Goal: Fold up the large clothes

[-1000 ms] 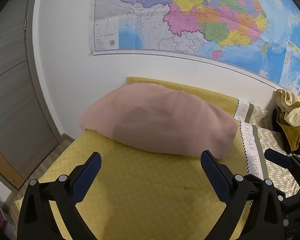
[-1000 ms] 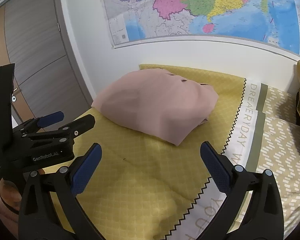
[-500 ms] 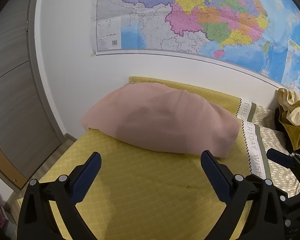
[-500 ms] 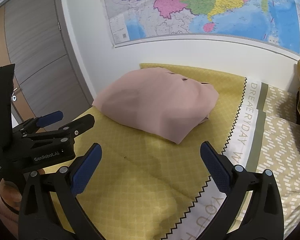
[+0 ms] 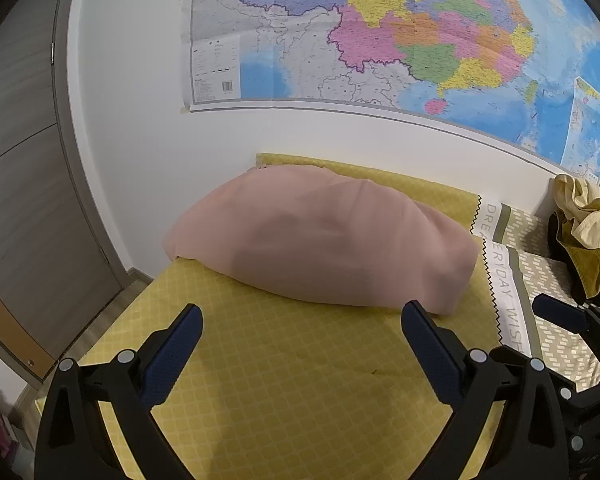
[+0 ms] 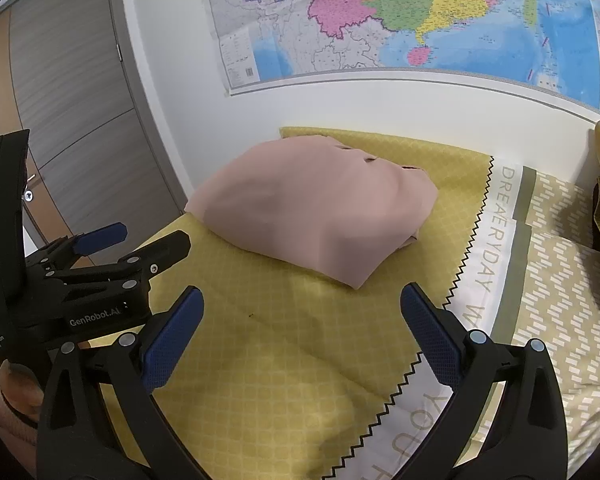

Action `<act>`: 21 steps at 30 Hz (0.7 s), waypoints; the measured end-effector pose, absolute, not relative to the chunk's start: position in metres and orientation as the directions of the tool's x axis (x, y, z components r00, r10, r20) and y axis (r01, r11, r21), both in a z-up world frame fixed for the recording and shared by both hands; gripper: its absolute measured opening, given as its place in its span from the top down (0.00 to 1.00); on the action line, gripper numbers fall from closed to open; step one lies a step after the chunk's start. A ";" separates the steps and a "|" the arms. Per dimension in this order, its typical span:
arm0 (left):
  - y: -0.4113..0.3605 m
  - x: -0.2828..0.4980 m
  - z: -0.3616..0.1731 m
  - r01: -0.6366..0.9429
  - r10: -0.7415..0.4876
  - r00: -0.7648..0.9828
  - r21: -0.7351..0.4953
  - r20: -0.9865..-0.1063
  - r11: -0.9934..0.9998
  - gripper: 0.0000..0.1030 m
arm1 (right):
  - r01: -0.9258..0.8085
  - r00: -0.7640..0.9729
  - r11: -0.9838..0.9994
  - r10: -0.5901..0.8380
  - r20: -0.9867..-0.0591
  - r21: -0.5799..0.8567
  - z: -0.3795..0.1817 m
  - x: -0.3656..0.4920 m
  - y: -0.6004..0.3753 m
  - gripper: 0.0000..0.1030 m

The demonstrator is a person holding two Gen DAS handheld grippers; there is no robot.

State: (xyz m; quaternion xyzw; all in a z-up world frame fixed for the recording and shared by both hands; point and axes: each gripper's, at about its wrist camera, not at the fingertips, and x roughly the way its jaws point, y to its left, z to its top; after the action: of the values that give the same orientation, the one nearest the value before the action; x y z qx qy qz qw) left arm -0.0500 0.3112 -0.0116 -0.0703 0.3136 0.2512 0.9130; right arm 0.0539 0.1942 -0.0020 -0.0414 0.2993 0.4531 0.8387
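A folded pink garment (image 5: 320, 236) lies on the yellow bedspread (image 5: 284, 380) near the wall; it also shows in the right wrist view (image 6: 312, 208). My left gripper (image 5: 302, 320) is open and empty, just short of the garment's near edge. My right gripper (image 6: 302, 304) is open and empty, near the garment's front corner. The left gripper also shows at the left of the right wrist view (image 6: 134, 236), and the right one's finger at the right edge of the left wrist view.
A heap of yellow and dark clothes (image 5: 584, 232) lies at the bed's right end. A patterned sheet with a lettered band (image 6: 496, 240) adjoins the bedspread. A map (image 5: 380, 32) hangs on the wall. A grey door (image 6: 68, 92) stands left.
Both grippers have drifted slightly; the view has shifted a little and the garment sits a bit higher and nearer. Nothing was grasped or released.
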 end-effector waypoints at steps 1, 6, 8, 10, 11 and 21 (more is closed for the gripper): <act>0.310 -0.050 -0.011 -0.503 0.416 0.677 0.030 -0.607 0.864 0.07 | -0.784 0.412 0.588 0.734 -0.540 0.201 -0.002 0.053 0.194 0.06; 0.308 -0.049 -0.011 -0.503 0.417 0.678 0.031 -0.605 0.864 0.07 | -0.785 0.411 0.586 0.736 -0.538 0.201 -0.002 0.053 0.193 0.06; 0.308 -0.049 -0.012 -0.505 0.418 0.677 0.031 -0.605 0.863 0.07 | -0.784 0.410 0.586 0.735 -0.539 0.203 -0.003 0.053 0.193 0.06; 0.308 -0.049 -0.012 -0.507 0.419 0.676 0.029 -0.606 0.861 0.07 | -0.784 0.409 0.586 0.736 -0.540 0.204 -0.002 0.054 0.193 0.06; 0.308 -0.050 -0.012 -0.507 0.419 0.676 0.028 -0.606 0.861 0.07 | -0.783 0.409 0.587 0.734 -0.542 0.204 -0.003 0.054 0.193 0.06; 0.309 -0.049 -0.015 -0.508 0.418 0.674 0.028 -0.609 0.861 0.07 | -0.781 0.411 0.589 0.735 -0.539 0.207 -0.002 0.053 0.194 0.06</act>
State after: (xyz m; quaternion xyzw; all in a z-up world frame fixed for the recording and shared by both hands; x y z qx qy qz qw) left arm -0.0490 0.3089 -0.0145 -0.0719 0.3139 0.2537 0.9121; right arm 0.0532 0.1938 -0.0021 -0.0384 0.3007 0.4518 0.8390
